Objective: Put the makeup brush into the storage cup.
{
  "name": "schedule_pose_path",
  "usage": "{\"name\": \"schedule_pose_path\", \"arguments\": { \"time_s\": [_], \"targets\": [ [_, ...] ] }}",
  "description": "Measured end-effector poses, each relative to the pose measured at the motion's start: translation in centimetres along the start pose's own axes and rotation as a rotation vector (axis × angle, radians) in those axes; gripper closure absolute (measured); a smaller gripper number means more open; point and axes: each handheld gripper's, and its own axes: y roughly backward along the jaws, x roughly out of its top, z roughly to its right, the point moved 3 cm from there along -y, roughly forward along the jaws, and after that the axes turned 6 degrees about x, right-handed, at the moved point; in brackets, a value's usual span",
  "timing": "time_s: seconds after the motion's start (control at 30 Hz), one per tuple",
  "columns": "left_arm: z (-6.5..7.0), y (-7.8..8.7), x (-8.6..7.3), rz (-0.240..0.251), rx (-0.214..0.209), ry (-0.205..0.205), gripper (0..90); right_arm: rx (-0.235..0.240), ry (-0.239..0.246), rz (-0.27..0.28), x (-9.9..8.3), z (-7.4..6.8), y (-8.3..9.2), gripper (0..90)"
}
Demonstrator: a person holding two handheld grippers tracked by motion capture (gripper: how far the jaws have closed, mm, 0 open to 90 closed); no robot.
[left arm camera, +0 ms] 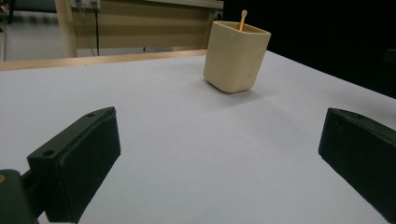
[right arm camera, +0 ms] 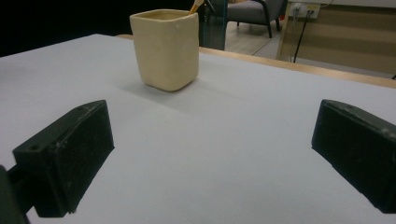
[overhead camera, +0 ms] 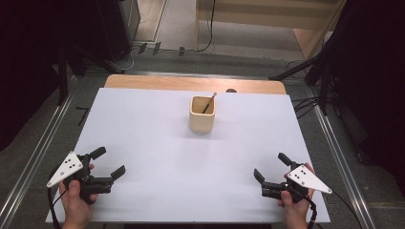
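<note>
A cream square cup (overhead camera: 202, 115) stands upright on the white sheet, toward the back middle. A thin wooden stick (overhead camera: 208, 102) leans inside it, its tip poking above the rim. The cup (left arm camera: 236, 56) lies far ahead in the left gripper view, and the cup (right arm camera: 165, 49) also stands well ahead in the right gripper view. My left gripper (overhead camera: 108, 162) rests near the front left of the table, open, jaws wide apart with nothing between. My right gripper (overhead camera: 271, 167) sits near the front right, open and empty too. A hand holds each one.
The white sheet (overhead camera: 157, 162) covers most of the wooden table (overhead camera: 143, 82), whose bare edge shows at the back. Metal rails run along both sides. Cables, stands and a wooden cabinet lie on the floor beyond the table.
</note>
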Motion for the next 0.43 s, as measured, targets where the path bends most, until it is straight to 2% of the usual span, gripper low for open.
{"name": "schedule_pose_path", "arguments": {
  "time_s": [0.43],
  "targets": [
    [-0.11,-0.05,0.0,0.001,0.006,0.003,0.0,0.007,0.003,0.002,-0.05,0.01,0.05,0.0]
  ]
}}
